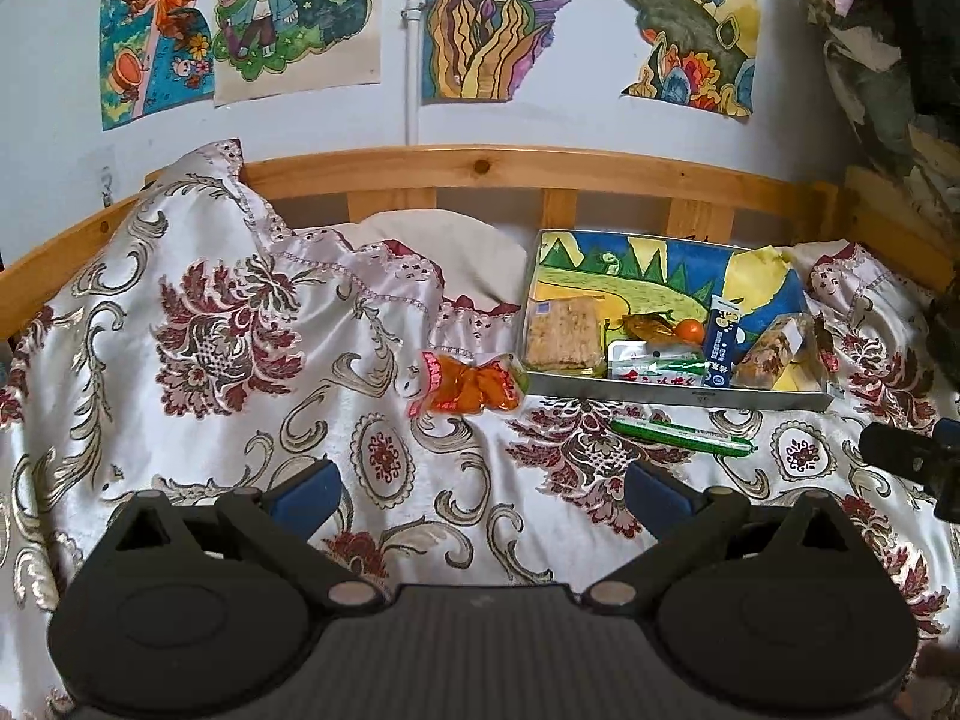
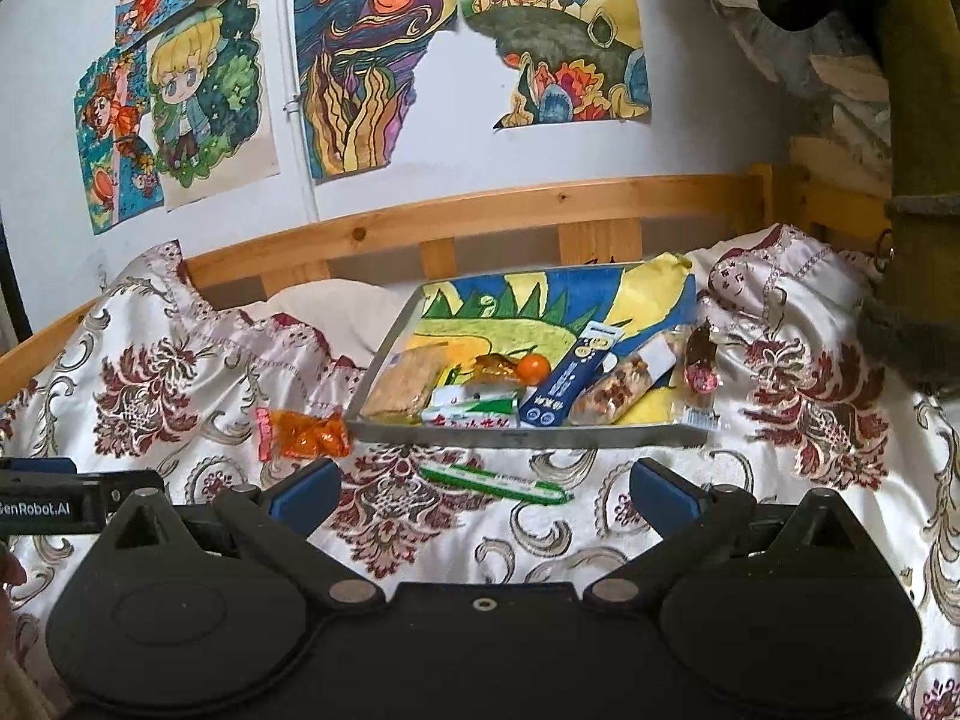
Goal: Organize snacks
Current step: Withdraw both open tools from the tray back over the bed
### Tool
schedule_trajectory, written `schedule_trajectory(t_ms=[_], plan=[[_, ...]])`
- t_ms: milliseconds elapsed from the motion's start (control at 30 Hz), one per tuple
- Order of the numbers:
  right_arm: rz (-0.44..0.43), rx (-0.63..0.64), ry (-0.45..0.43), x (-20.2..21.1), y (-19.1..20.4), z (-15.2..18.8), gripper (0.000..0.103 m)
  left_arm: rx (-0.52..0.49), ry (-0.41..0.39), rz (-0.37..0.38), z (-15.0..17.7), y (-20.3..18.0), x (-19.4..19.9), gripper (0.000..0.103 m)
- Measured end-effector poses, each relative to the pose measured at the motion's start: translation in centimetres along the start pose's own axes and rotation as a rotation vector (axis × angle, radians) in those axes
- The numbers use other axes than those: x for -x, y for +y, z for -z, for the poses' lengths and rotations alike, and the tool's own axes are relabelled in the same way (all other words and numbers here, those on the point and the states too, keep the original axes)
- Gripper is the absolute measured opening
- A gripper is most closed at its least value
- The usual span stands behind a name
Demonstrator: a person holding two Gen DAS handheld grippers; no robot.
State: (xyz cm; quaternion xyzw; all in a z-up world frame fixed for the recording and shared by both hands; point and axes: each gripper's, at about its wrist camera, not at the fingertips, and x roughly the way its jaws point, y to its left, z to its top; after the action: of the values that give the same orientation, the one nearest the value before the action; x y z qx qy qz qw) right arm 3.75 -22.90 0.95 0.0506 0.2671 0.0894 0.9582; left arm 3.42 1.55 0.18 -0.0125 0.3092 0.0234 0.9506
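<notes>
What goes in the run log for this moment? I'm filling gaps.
left gripper: open, empty | right gripper: open, empty | green stick, orange packet: outside tray

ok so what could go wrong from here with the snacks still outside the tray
1. The green stick pack is thin and lies flat on soft, wrinkled bedding; open fingers may pinch cloth along with it or slide off.
2. The orange snack bag rests against the tray's near left corner; grabbing it could nudge the tray.
3. The tray is already crowded along its near edge, and the dark red packet sits at its right rim, so added snacks may spill over.
</notes>
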Motion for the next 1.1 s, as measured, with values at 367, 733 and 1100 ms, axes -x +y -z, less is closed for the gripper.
schedule_trajectory(t_ms=[367,733,1100], plan=[[-0.004,0.008,0.028,0.1,0.3,0.8,0.102,-0.006,0.026,-0.029,0.3,-0.3,0.1,0.102],[0.0,0.023,0.076,-1.0,0.6,1.0,0.102,-0.009,0.1,-0.037,-0.2,-0.2,-1.1,0.102],[-0.02,0.06,0.153,-3.4,1.2,0.7,0.102,-0.093,0.182,0.018,-2.1,0.0,-4.5,0.103]])
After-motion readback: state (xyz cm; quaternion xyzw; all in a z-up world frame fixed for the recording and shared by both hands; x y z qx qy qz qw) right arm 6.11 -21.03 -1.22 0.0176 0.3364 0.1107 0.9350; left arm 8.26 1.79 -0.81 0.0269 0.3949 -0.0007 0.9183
